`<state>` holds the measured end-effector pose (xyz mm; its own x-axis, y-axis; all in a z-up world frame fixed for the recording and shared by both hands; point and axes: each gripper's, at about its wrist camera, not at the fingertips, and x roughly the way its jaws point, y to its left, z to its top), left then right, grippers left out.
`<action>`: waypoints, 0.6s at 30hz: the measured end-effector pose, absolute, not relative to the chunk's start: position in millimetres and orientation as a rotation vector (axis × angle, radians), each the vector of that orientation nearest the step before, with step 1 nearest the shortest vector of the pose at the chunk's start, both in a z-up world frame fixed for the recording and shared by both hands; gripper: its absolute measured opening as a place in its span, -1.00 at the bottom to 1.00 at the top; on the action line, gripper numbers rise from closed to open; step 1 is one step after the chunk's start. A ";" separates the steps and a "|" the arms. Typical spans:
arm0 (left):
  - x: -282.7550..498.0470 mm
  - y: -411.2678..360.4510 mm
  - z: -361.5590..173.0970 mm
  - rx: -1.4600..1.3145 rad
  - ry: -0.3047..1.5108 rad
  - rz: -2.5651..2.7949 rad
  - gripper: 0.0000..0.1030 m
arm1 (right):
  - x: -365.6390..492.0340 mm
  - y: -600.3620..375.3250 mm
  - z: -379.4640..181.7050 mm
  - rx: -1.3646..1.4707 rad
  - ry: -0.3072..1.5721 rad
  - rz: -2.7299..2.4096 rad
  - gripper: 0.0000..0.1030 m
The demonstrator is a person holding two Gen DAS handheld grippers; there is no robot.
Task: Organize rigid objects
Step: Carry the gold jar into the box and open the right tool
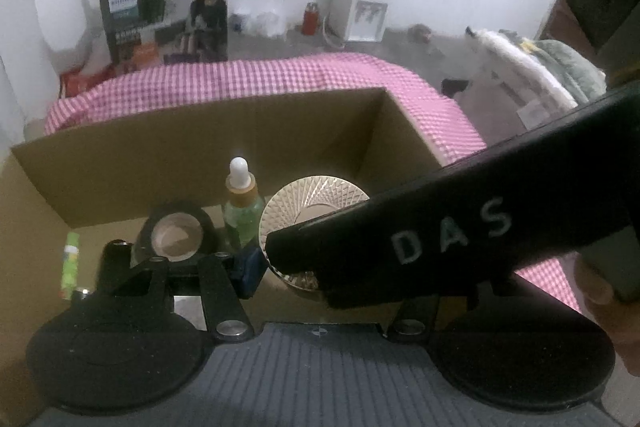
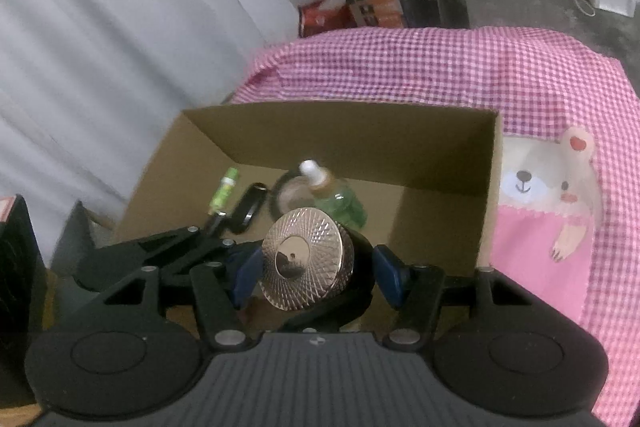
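The gold-lidded jar [image 2: 306, 263] sits tilted over the cardboard box [image 2: 340, 143], its patterned lid facing up, between the right gripper [image 2: 316, 267] pads, which seem slightly parted. The left gripper [image 1: 288, 267] apparently clamps it; its right finger is hidden.

Right gripper [image 2: 316, 273]: blue-padded fingers [image 2: 248, 275] spread either side of a gold-lidded jar [image 2: 306, 265]. The left pad touches the lid; the right pad stands just clear, so the grip cannot be confirmed. Left gripper [image 1: 280, 267]: only its left finger [image 1: 248, 269] shows, pad beside the jar; the right finger is hidden behind the right gripper's black body, which crosses the left view from the right. A bare hand [image 1: 608, 311] shows at that view's right edge.
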<state>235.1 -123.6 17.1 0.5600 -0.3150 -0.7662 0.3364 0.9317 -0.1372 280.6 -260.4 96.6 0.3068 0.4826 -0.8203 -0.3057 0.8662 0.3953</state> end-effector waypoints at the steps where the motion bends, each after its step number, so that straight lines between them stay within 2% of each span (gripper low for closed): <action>1: 238.2 -123.7 15.8 0.013 0.908 -0.386 0.07 | 283.8 -258.9 95.7 0.160 1.153 0.523 0.24; 13: 259.5 -134.1 7.2 -0.089 1.025 -0.389 0.14 | 307.4 -250.1 93.3 0.013 1.159 0.514 0.22; 18: 257.6 -134.7 12.2 -0.101 0.997 -0.398 0.17 | 308.1 -253.7 95.9 0.038 1.145 0.522 0.22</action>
<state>257.6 -134.7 12.2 0.4778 -0.3711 -0.7962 0.2797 0.9235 -0.2625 308.1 -253.7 95.9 0.3073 0.4134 -0.8571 -0.3758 0.8802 0.2899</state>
